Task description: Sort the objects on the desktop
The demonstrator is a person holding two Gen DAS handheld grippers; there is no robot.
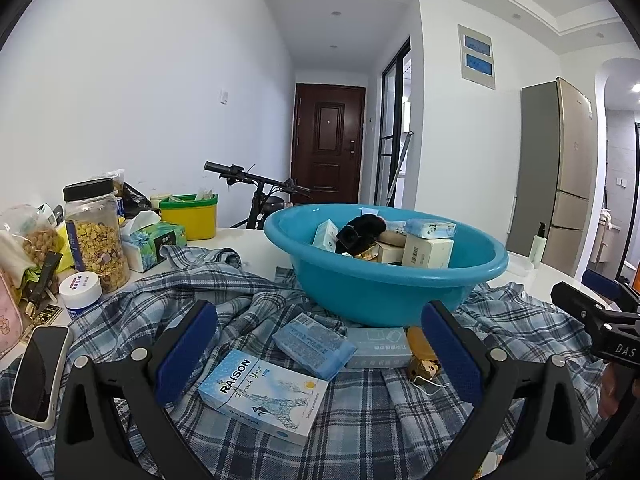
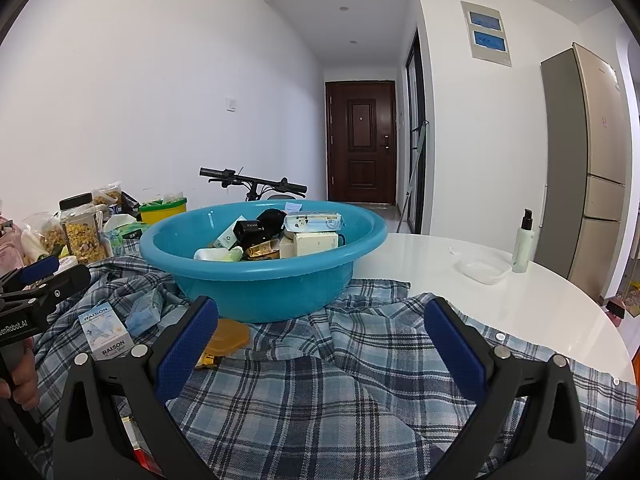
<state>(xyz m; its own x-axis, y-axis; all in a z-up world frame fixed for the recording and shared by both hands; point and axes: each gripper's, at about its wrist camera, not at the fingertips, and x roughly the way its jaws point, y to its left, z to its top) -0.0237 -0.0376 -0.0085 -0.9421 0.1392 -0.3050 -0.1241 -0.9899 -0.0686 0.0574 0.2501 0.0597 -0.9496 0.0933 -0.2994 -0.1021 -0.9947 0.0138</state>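
Note:
A blue basin (image 1: 384, 284) (image 2: 256, 284) holding several small boxes and packets stands on a plaid shirt (image 1: 360, 420) (image 2: 320, 400). Between my left gripper's (image 1: 320, 356) open fingers lie a white-blue RAISON box (image 1: 262, 396) (image 2: 105, 334), a light blue tissue pack (image 1: 314, 346) (image 2: 146, 312) and a pale flat box (image 1: 378, 347). An amber piece (image 1: 420, 344) (image 2: 230, 334) lies at the basin's foot. My right gripper (image 2: 320, 352) hangs open over bare shirt, right of the basin, empty.
At the left stand a cereal jar (image 1: 96, 236), tissue box (image 1: 154, 242), yellow-green tub (image 1: 192, 216), white jar (image 1: 80, 290) and a phone (image 1: 38, 376). On the white table (image 2: 520, 308) right are a pump bottle (image 2: 523, 242) and a clear lid (image 2: 482, 266).

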